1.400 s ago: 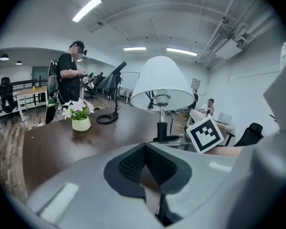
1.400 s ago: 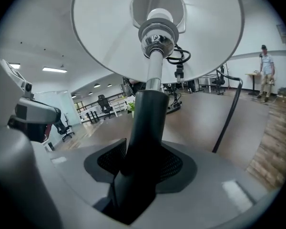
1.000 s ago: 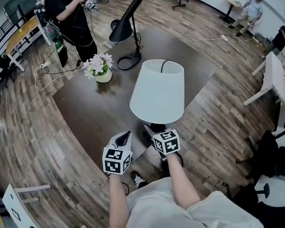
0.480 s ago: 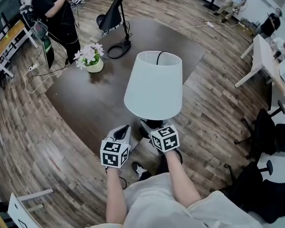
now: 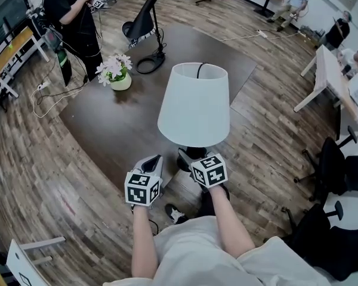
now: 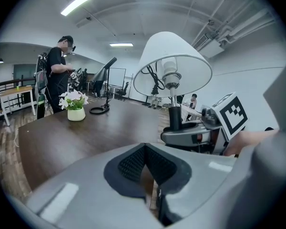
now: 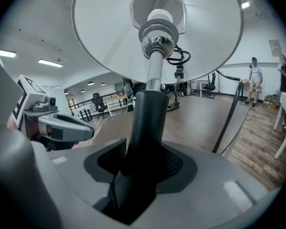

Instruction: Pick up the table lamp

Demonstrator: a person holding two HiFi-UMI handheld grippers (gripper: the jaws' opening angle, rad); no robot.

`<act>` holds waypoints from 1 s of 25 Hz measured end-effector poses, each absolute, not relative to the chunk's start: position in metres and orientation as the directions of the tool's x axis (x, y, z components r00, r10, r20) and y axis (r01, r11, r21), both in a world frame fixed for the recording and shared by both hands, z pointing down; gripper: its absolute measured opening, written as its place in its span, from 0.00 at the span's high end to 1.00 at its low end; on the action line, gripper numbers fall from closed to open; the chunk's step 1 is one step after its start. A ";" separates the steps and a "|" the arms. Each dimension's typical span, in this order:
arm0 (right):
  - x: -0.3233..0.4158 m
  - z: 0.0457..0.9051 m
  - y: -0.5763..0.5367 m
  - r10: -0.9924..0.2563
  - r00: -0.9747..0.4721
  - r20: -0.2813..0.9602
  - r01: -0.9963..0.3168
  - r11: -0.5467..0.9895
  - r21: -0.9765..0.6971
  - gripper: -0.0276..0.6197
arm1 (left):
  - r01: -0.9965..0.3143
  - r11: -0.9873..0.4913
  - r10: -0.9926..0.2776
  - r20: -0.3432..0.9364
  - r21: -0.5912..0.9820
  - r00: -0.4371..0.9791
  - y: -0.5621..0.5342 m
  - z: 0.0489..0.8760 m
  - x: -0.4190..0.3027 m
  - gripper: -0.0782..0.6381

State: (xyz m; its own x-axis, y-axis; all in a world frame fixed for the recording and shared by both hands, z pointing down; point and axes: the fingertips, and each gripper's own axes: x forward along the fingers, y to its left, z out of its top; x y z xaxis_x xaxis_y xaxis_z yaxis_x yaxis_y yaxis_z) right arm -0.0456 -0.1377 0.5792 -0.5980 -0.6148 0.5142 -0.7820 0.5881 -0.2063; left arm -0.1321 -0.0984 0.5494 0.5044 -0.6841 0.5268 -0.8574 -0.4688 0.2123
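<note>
Right gripper view: right gripper (image 7: 144, 166) clamped on lamp (image 7: 150, 113) stem, low under shade. Left gripper (image 6: 144, 162) jaws together, empty, just beside. Lamp base at table (image 5: 119, 130) near edge; grasp done, lift not evident yet

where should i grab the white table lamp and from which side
Grip the black stem just below the shade, coming in from the near edge of the table, under the shade's rim. The stem is slim and upright and fits between the jaws, while the shade flares far too wide. The right gripper is closed on the stem there.
</note>
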 end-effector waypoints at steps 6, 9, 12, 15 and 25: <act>-0.050 0.579 -0.143 -0.605 -0.608 0.514 -0.774 0.595 -0.215 0.63 | -0.870 -0.444 -0.700 0.523 0.215 0.486 -0.099 0.546 -0.137 0.89; -0.053 0.579 -0.143 -0.600 -0.615 0.512 -0.769 0.600 -0.221 0.63 | -0.872 -0.439 -0.705 0.519 0.217 0.484 -0.099 0.546 -0.137 0.89; -0.054 0.578 -0.144 -0.599 -0.615 0.512 -0.768 0.601 -0.220 0.62 | -0.872 -0.437 -0.707 0.516 0.219 0.484 -0.100 0.544 -0.137 0.89; -0.051 0.578 -0.143 -0.607 -0.611 0.508 -0.774 0.593 -0.222 0.62 | -0.871 -0.438 -0.705 0.516 0.222 0.486 -0.098 0.545 -0.137 0.89; -0.038 0.590 -0.131 -0.622 -0.590 0.515 -0.799 0.543 -0.260 0.62 | -0.867 -0.441 -0.695 0.523 0.230 0.492 -0.089 0.550 -0.138 0.89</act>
